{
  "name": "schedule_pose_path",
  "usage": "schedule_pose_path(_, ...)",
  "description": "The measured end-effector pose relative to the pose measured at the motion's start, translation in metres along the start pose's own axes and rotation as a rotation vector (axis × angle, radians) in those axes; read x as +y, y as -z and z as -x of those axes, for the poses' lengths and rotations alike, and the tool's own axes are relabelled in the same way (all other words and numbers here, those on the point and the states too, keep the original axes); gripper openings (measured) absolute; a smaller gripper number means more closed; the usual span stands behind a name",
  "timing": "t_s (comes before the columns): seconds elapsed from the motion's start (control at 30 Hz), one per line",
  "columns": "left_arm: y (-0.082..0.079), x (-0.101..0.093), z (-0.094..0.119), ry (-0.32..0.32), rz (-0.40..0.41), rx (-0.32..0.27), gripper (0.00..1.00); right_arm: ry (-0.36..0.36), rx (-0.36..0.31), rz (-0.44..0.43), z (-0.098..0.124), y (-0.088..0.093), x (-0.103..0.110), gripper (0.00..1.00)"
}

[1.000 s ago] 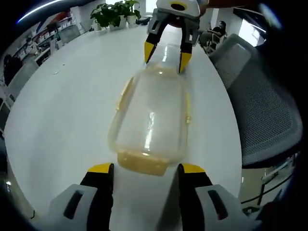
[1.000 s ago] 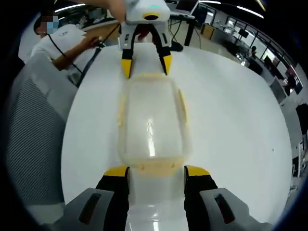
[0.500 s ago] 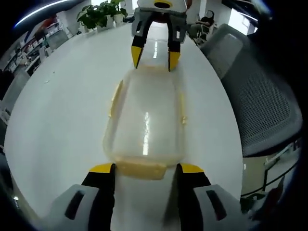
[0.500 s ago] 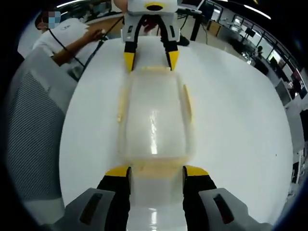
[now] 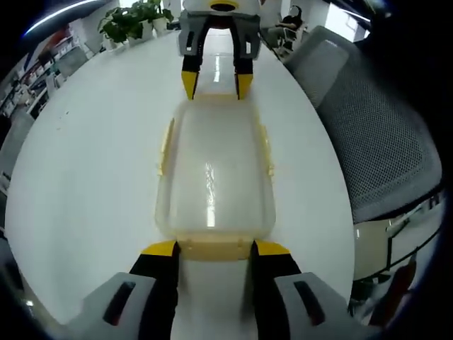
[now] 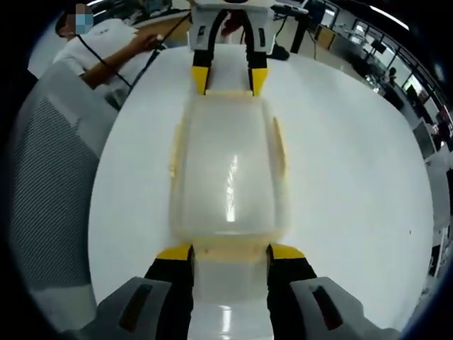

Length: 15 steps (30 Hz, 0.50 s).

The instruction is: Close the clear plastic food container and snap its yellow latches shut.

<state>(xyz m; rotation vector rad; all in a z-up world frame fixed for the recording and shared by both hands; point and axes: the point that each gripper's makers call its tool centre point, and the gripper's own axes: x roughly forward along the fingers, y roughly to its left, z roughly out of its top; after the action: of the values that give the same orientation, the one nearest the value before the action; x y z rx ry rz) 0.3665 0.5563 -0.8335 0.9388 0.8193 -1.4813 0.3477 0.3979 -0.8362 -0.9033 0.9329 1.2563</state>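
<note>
Container on white table; mesh chair beside; plants beyond.

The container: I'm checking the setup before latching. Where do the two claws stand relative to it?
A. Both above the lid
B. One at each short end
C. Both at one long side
B: the left claw brackets the container's near end latch, the right claw the far end.

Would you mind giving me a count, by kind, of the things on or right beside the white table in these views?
Clear plastic food container: 1
Yellow latches on it, namely near end, far end, left side, right side: 4
Grippers, left gripper and right gripper: 2
Grey mesh chair: 1
Potted plant: 1
Total: 9
</note>
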Motion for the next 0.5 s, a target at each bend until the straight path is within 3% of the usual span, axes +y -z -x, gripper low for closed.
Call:
schedule_pose_path(0.3,-0.0005,0.0007,-0.0004,-0.004,0.008,0.019,0.39,-0.003,-0.007,-0.016,-0.0001,0.0007,-0.0004,0.39)
schedule_pose_path(0.5,0.0009,0.0007,0.0006,0.002,0.007,0.002,0.39,0.002,-0.015,-0.031,0.0005,-0.0011,0.0012,0.39)
